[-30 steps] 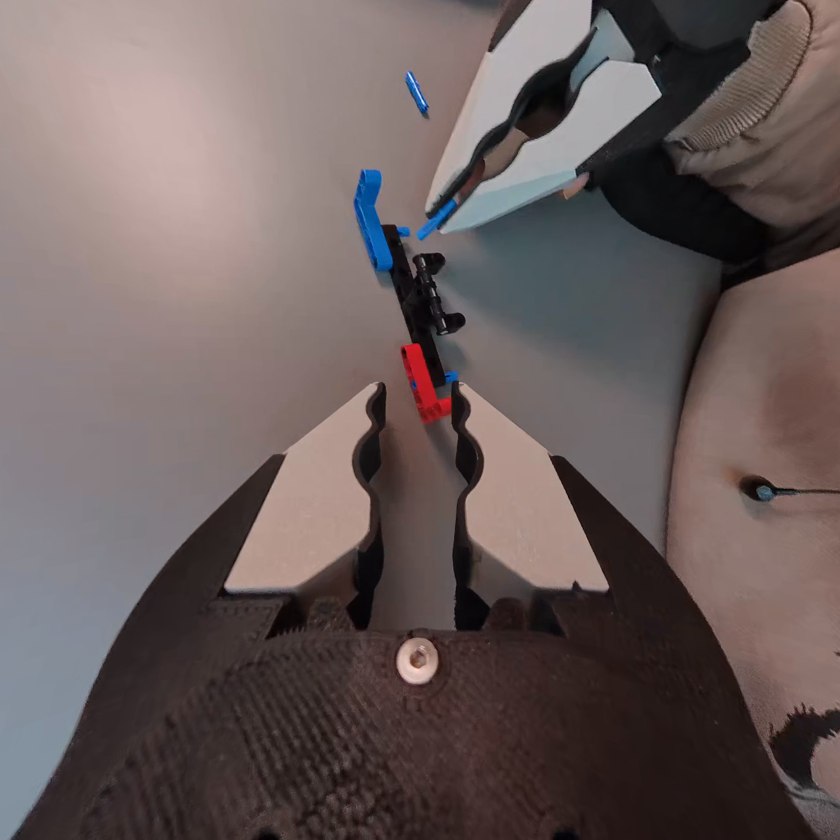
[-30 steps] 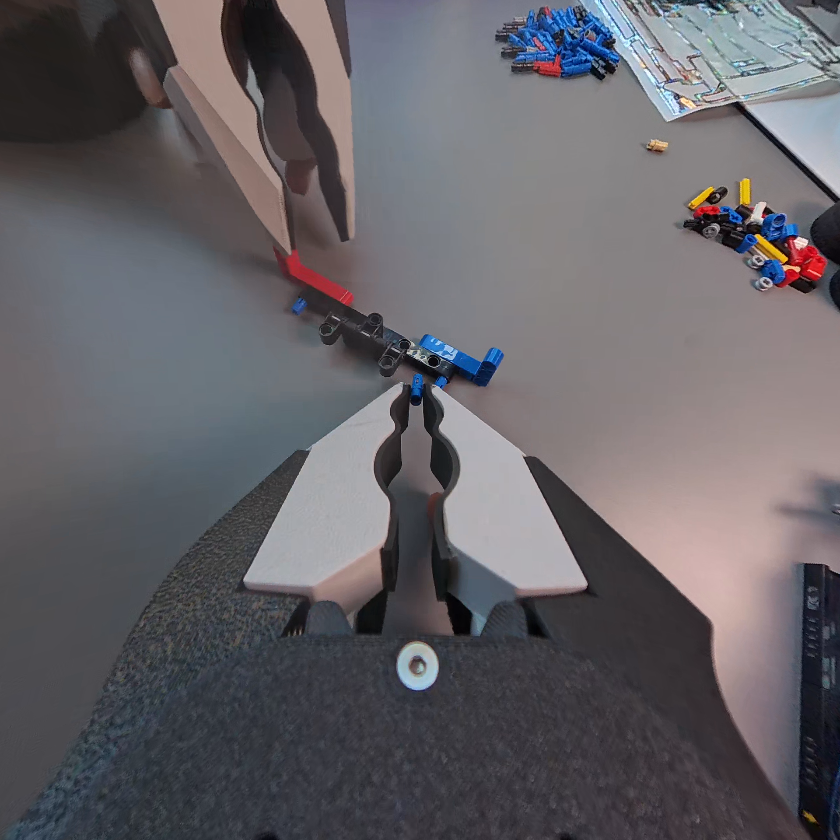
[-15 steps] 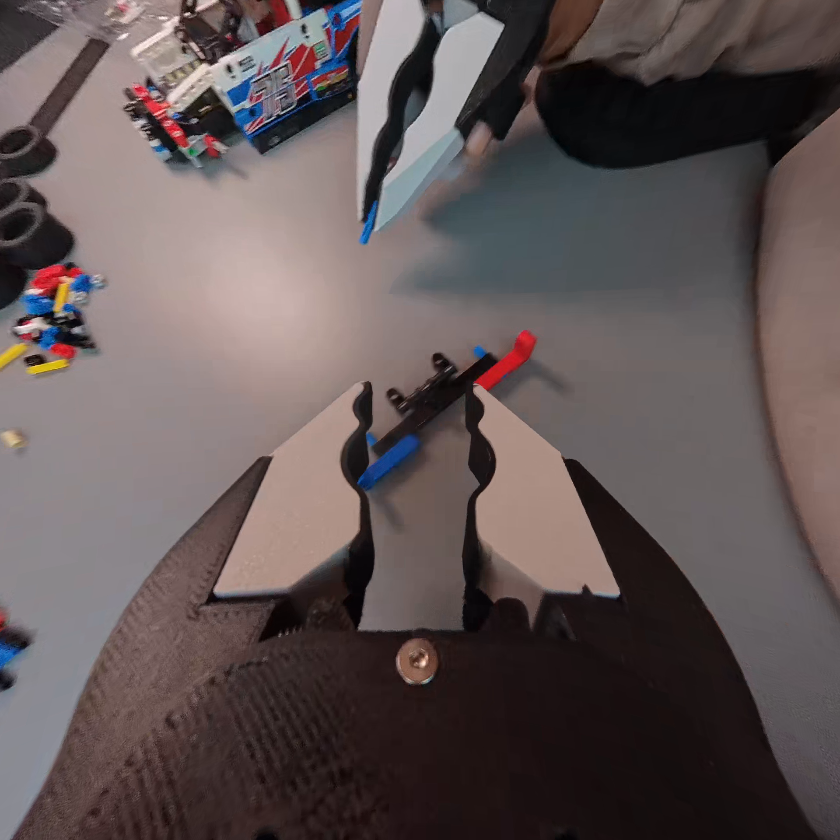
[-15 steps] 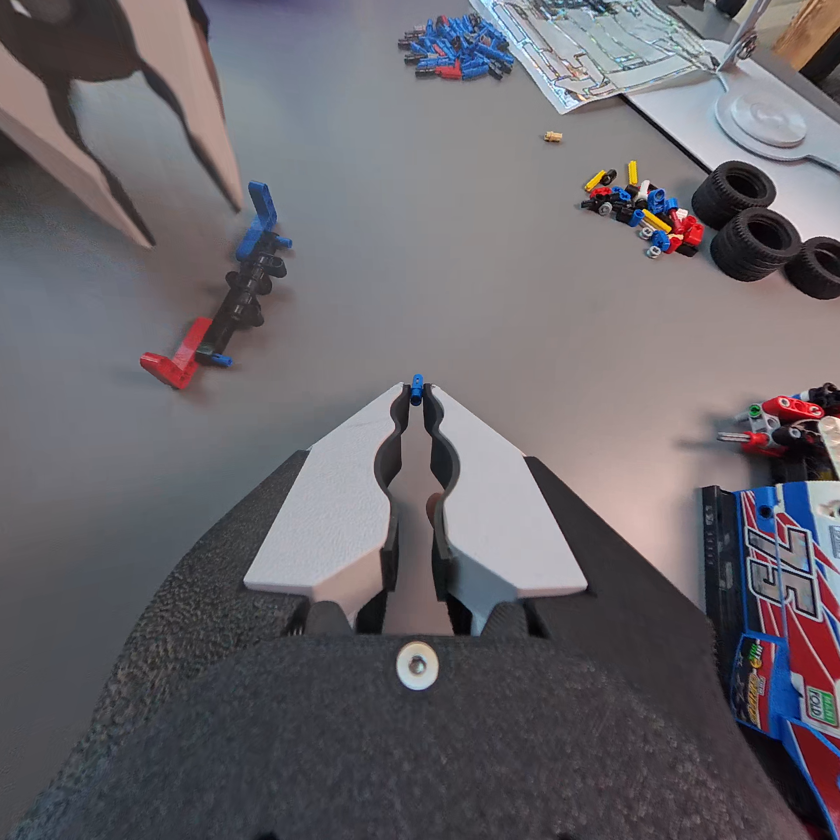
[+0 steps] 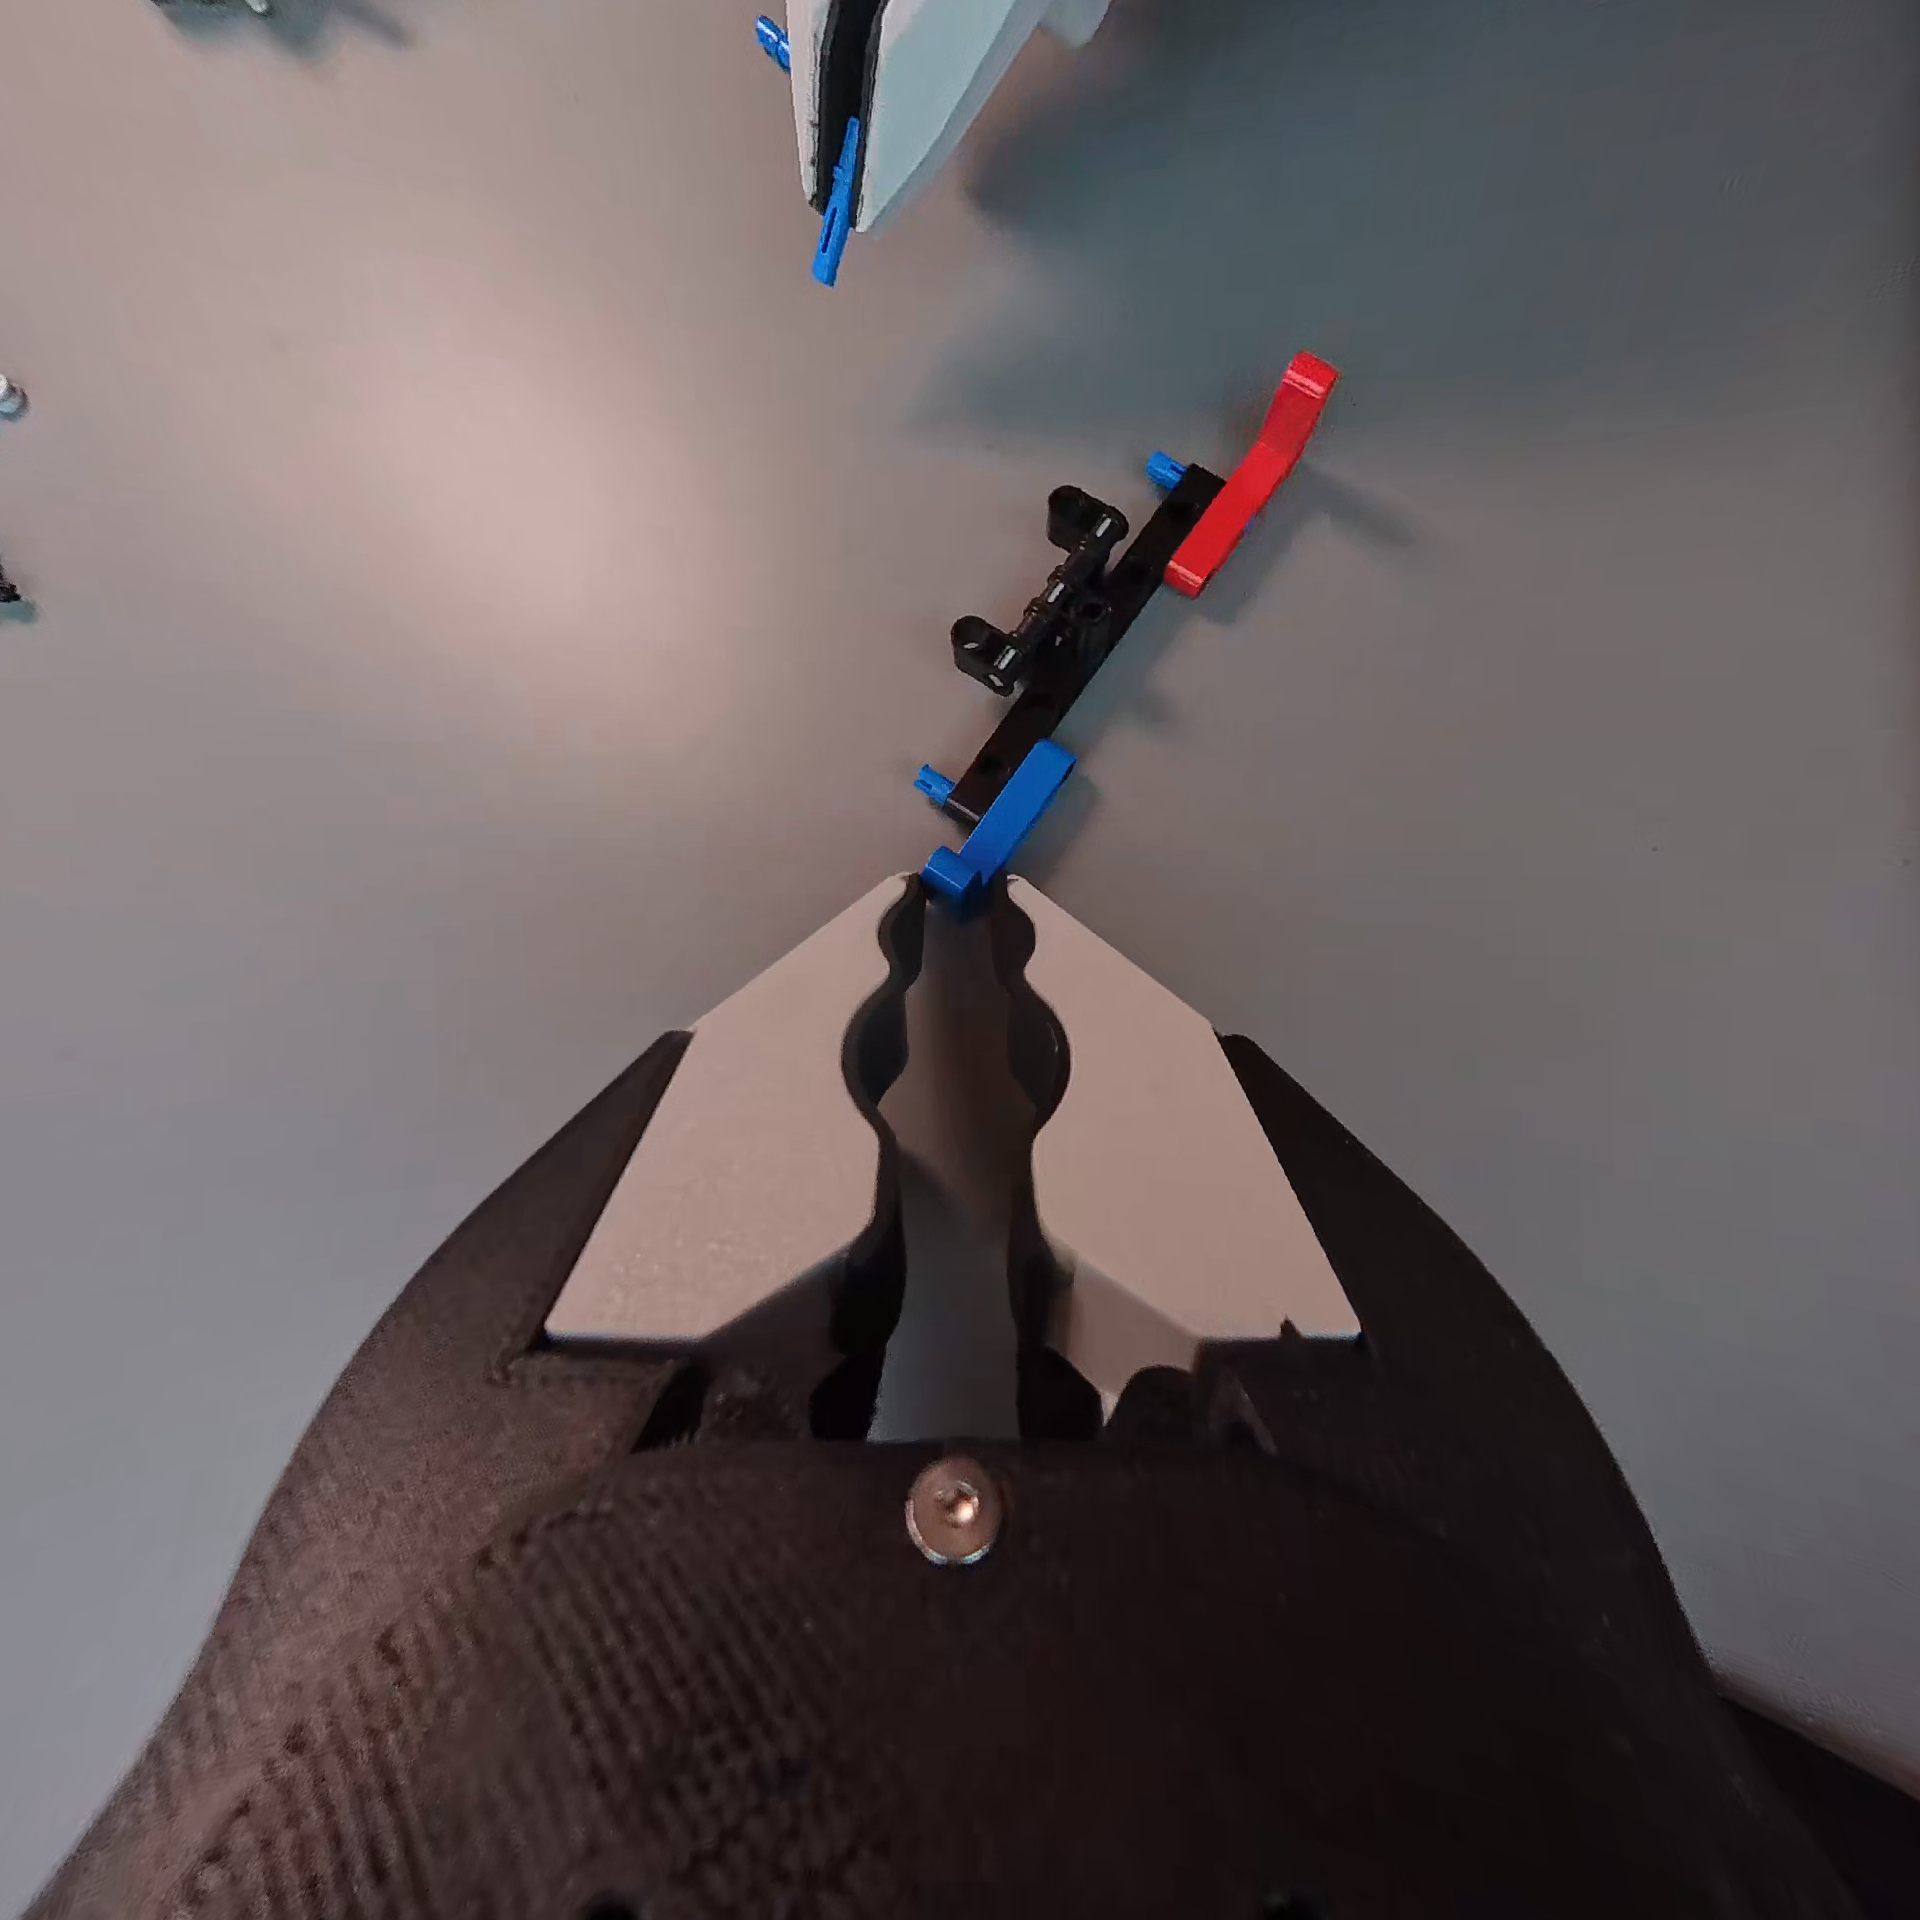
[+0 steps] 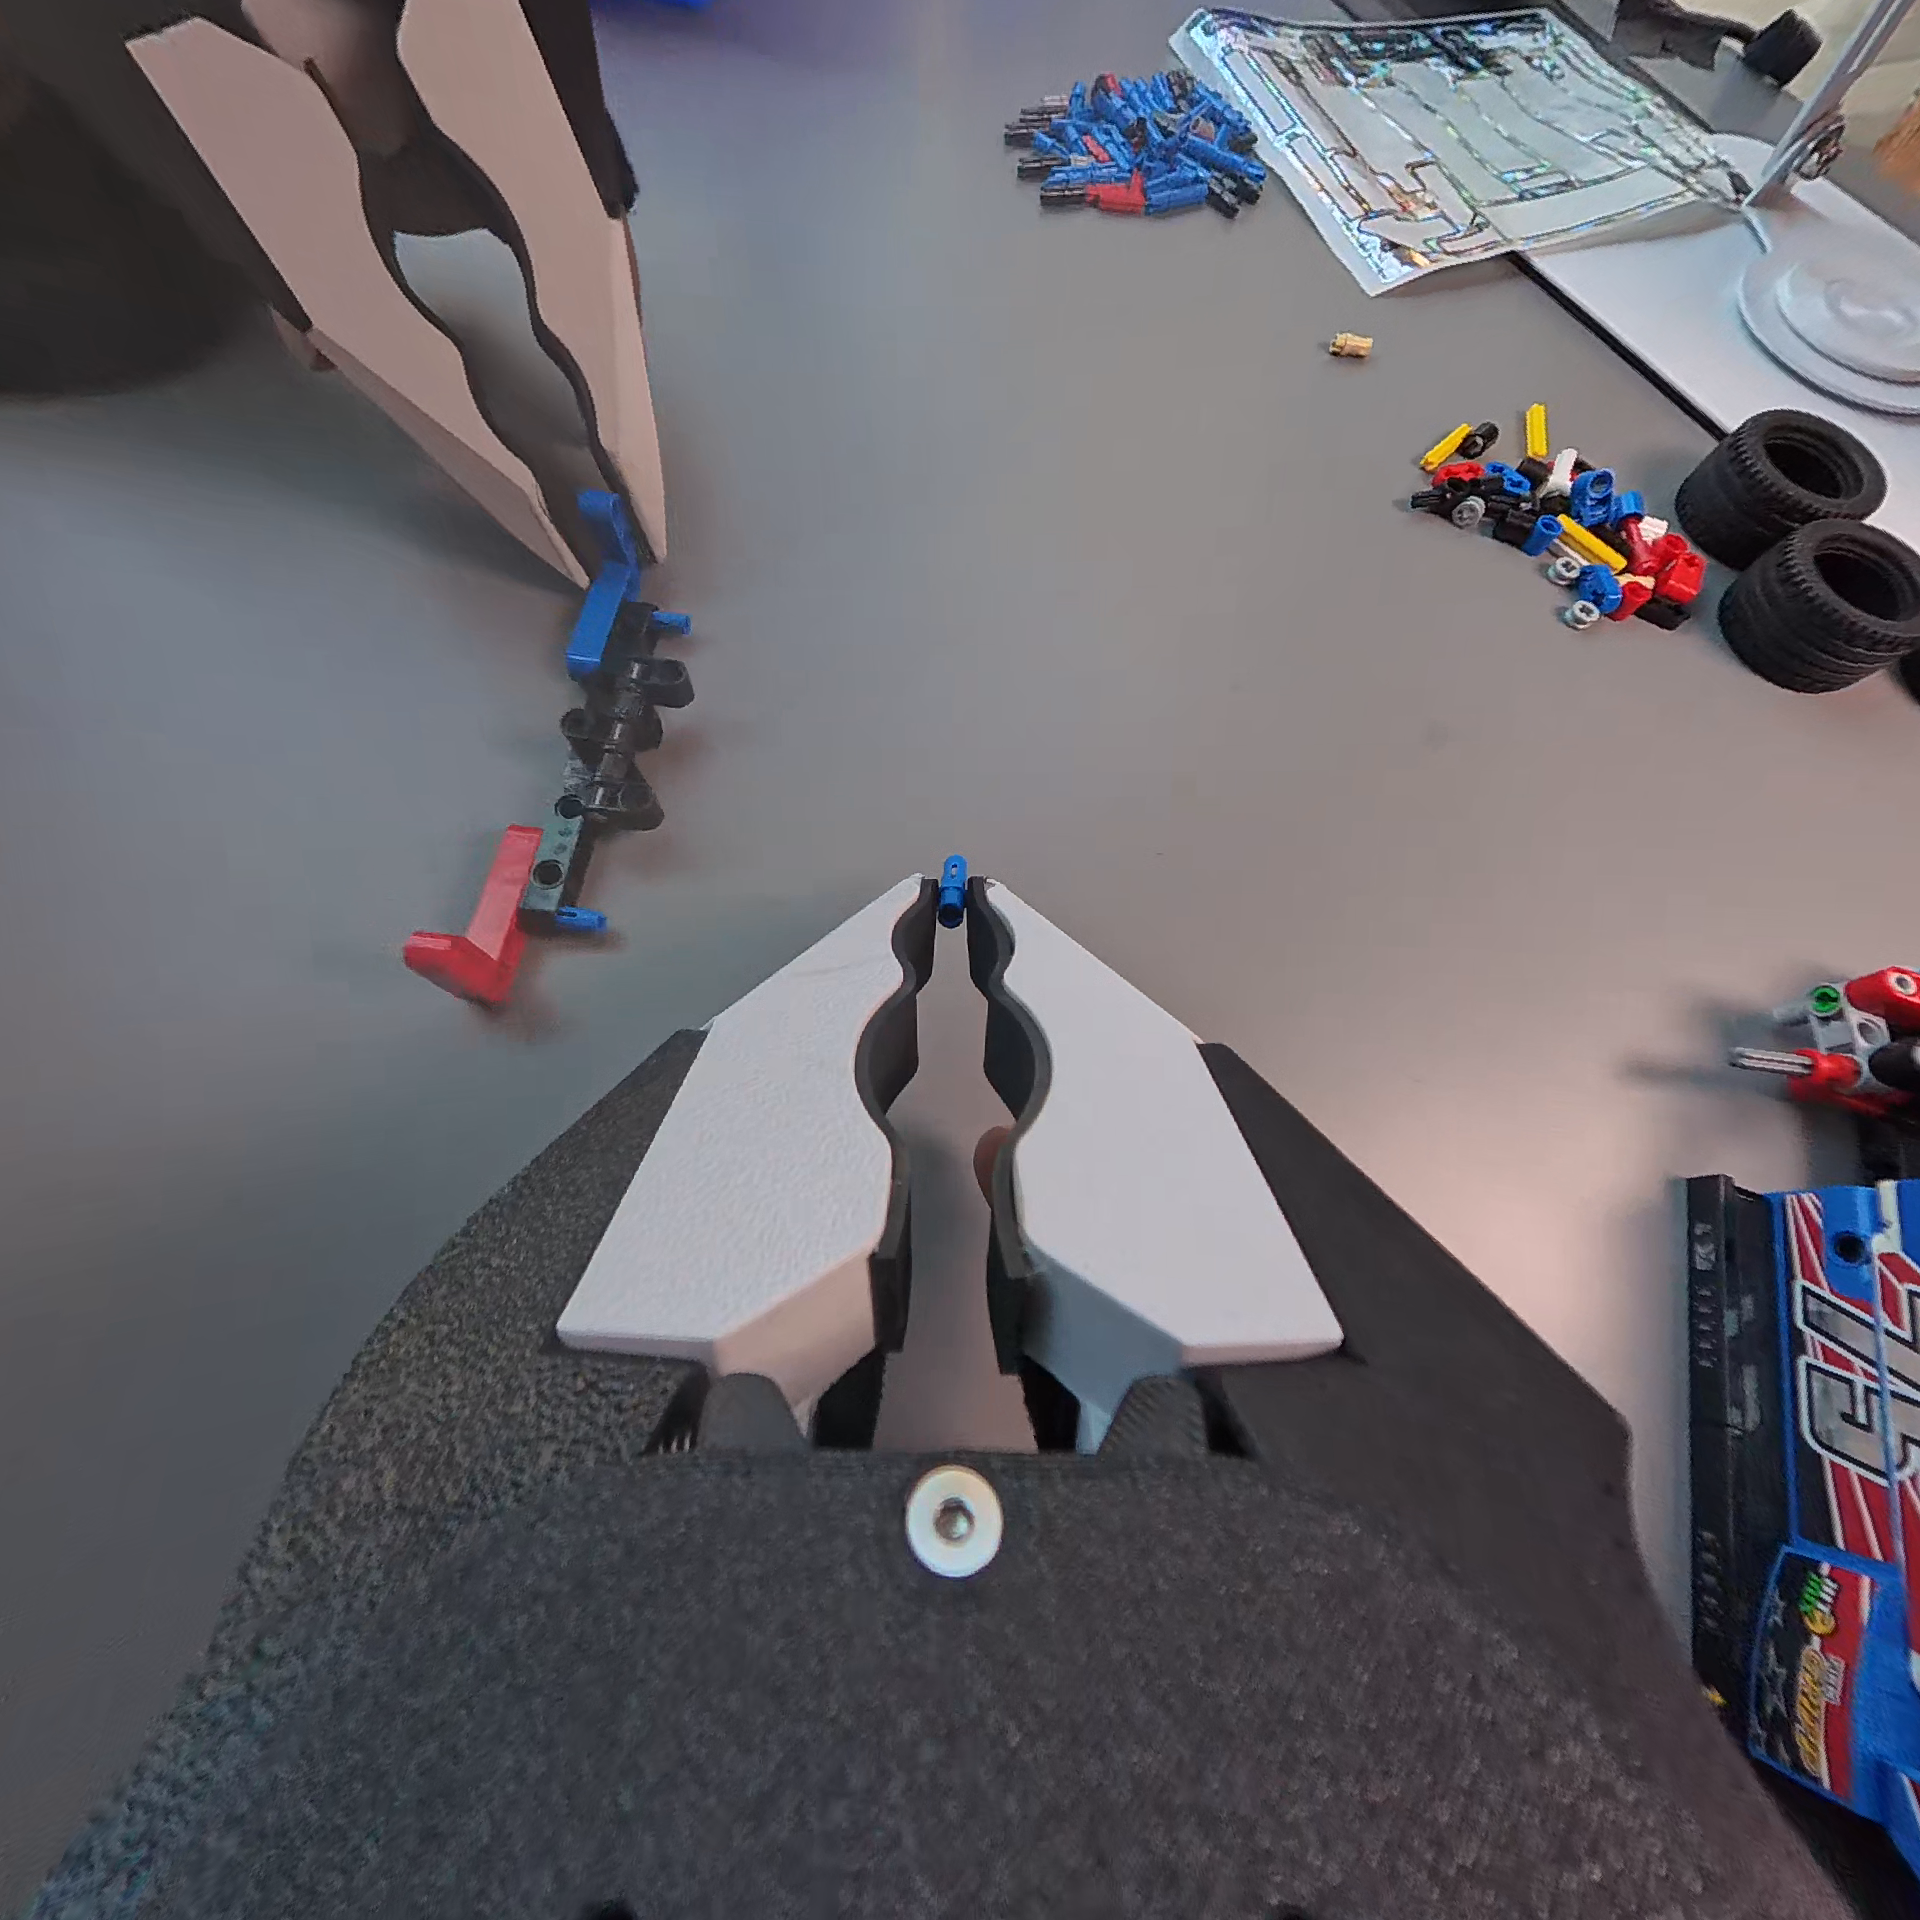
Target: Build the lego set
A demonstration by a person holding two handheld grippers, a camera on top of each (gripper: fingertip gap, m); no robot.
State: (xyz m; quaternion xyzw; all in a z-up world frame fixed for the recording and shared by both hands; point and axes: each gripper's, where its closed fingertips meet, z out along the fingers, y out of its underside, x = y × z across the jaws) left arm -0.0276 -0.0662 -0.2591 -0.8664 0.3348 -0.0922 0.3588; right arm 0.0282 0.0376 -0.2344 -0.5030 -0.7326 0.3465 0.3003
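A small assembly lies on the grey table (image 5: 520,520): a black beam (image 5: 1081,644) with a blue L-piece (image 5: 1003,821) at one end and a red L-piece (image 5: 1242,499) at the other. My left gripper (image 5: 961,888) is closed on the upturned end of the blue L-piece; the right wrist view shows its fingers (image 6: 634,457) on either side of that end (image 6: 603,540). My right gripper (image 6: 951,883) is shut on a small blue pin (image 6: 951,894) and is held clear of the assembly (image 6: 603,748). It also shows in the left wrist view (image 5: 831,197) with the pin (image 5: 834,229).
In the right wrist view, a pile of blue pins (image 6: 1132,145) and a sticker sheet (image 6: 1455,135) lie at the back. A mixed pile of small parts (image 6: 1558,530) and black tyres (image 6: 1808,561) lie to the right. A part-built blue and red car (image 6: 1829,1455) is near right. Across from one pair of fingers to the other is roughly 12 cm.
My left gripper has come to the blue end of the assembly and narrowed onto the L-piece. My right gripper, still holding the blue pin, has drawn away from the assembly.
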